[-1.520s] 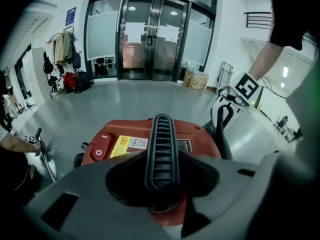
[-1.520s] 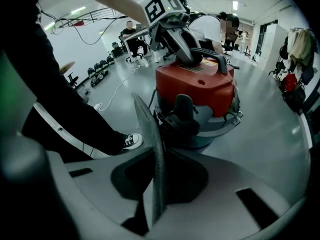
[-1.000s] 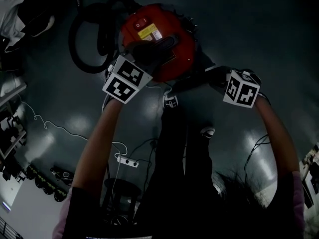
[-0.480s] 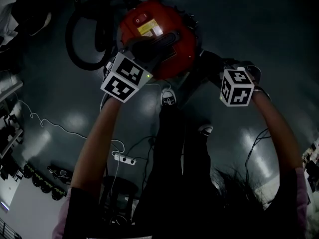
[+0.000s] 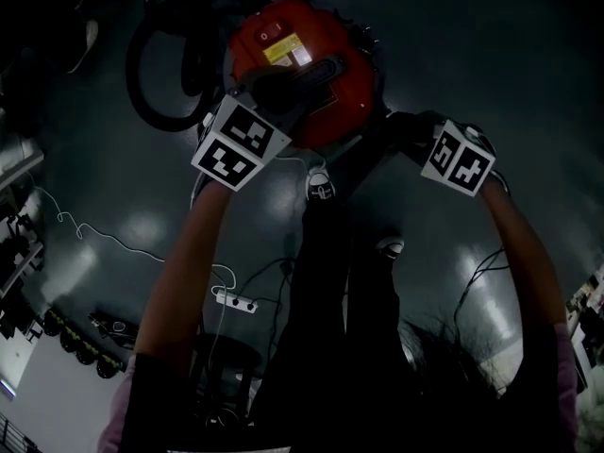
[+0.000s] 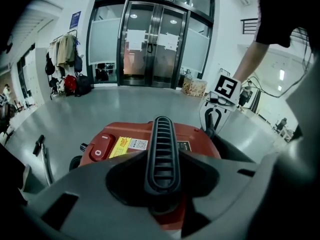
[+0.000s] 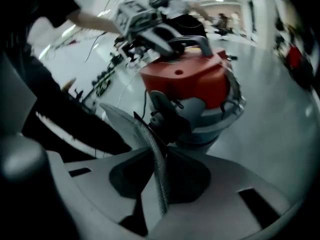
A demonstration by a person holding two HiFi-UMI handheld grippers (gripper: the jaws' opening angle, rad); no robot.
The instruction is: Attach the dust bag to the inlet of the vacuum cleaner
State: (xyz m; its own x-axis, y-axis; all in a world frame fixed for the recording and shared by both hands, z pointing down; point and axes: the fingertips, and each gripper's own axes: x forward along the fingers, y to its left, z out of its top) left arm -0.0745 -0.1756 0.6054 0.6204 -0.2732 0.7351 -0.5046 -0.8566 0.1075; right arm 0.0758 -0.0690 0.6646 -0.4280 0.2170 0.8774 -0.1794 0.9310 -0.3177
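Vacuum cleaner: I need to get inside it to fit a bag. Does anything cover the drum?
Yes. The red lid sits on the grey drum, closing it. The left gripper is shut on the lid's black handle. No dust bag is in view.

Your right gripper [image 7: 156, 156] has just been opening its grey jaws, and a thin grey sheet with a ribbed edge [image 7: 142, 134] stands between them, a dark sliver showing on its right side. Just beyond the tips sits the tilted red-lidded grey vacuum cleaner [image 7: 190, 81], with your left gripper [image 7: 160, 36] on its dark arched handle [image 7: 197, 40].
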